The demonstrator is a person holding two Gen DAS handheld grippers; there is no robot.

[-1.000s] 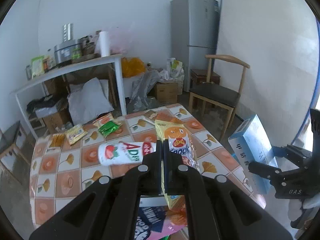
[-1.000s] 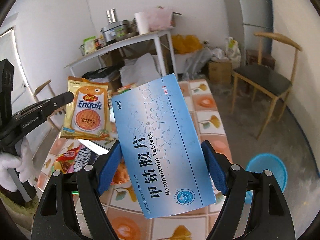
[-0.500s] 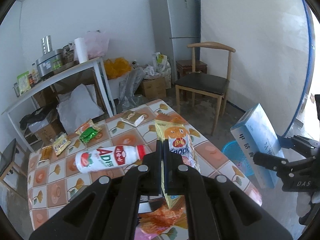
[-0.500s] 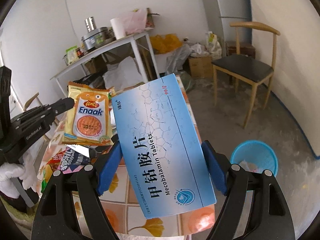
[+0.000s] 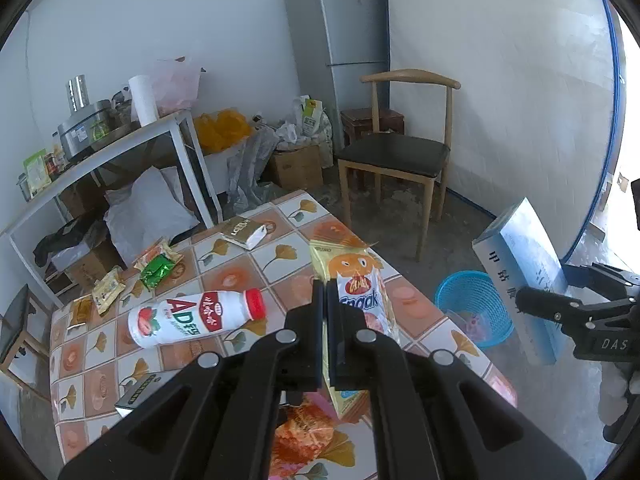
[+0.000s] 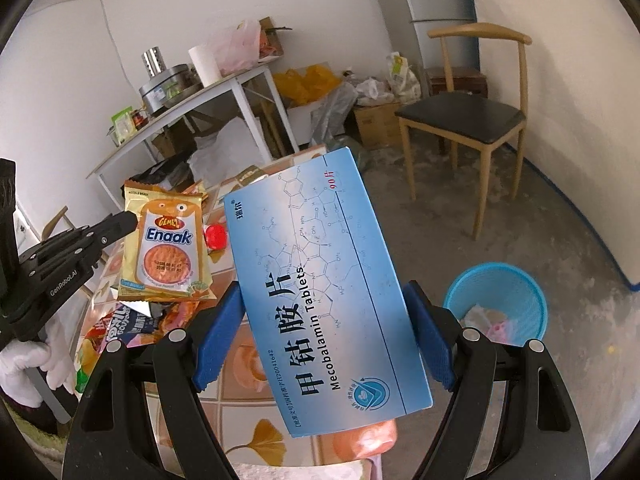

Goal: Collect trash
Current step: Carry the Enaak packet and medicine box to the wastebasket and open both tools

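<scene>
My left gripper [image 5: 325, 300] is shut on a yellow Enaak snack packet [image 5: 352, 280], held upright above the tiled table [image 5: 224, 276]; the same packet [image 6: 166, 240] shows at the left of the right wrist view. My right gripper [image 6: 320, 332] is shut on a large blue tablet box [image 6: 324, 288], its blue pads pressing both long sides. In the left wrist view that box [image 5: 520, 276] hangs at the right, beyond the table edge. A blue trash basket [image 6: 496, 300] with some litter inside stands on the floor right of the table, also visible as the basket [image 5: 472, 308].
On the table lie a white AD drink bottle [image 5: 192, 318], a green wrapper [image 5: 158, 270], small packets [image 5: 106, 288], a dark carton [image 5: 244, 232] and snack bags [image 6: 120, 328]. A wooden chair [image 5: 400, 156], a fridge [image 5: 340, 32] and a cluttered white shelf [image 5: 100, 148] stand behind.
Both grippers have carried their items rightward and slightly down. The basket has come into the left wrist view, and sits larger and closer in the right one. Neither grip has altered.
</scene>
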